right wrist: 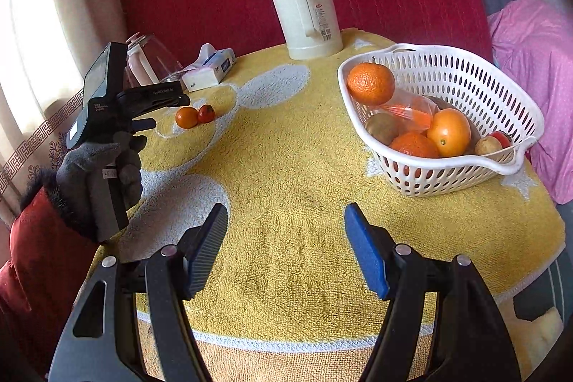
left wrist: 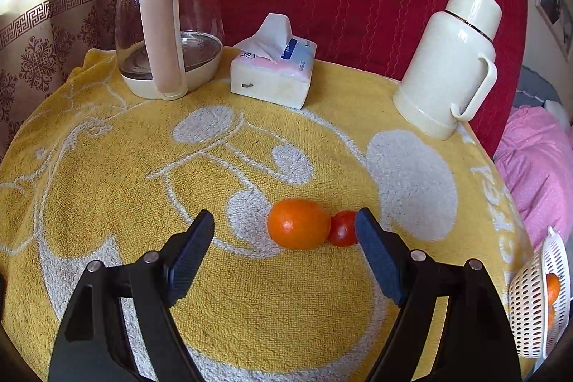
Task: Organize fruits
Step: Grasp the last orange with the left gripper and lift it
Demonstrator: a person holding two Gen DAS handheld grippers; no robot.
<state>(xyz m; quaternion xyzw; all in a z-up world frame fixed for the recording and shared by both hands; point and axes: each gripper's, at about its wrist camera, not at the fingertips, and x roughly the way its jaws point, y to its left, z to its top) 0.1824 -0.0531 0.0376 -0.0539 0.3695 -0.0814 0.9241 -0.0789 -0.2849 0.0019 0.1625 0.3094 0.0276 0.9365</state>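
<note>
Yellow towelling covers the surface (left wrist: 250, 292), where a mandarin (left wrist: 299, 223) and small tomato (left wrist: 343, 228) lie touching, just ahead of the left hand-held gripper (left wrist: 284, 231), whose jaws gape empty, likely to collect one. The right hand-held gripper (right wrist: 286, 224) is open and empty too, with the white basket (right wrist: 447, 174) of gathered fruit ahead to its right.

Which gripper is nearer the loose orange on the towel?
Left. The left gripper hangs open just short of the orange; the right gripper hovers open over bare towel, well away.

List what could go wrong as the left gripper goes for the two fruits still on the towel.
1. The orange and the small red fruit touch; closing the open left gripper on one may roll the other away.
2. The basket sits near the towel's edge and is already piled high; another fruit may topple out.
</note>
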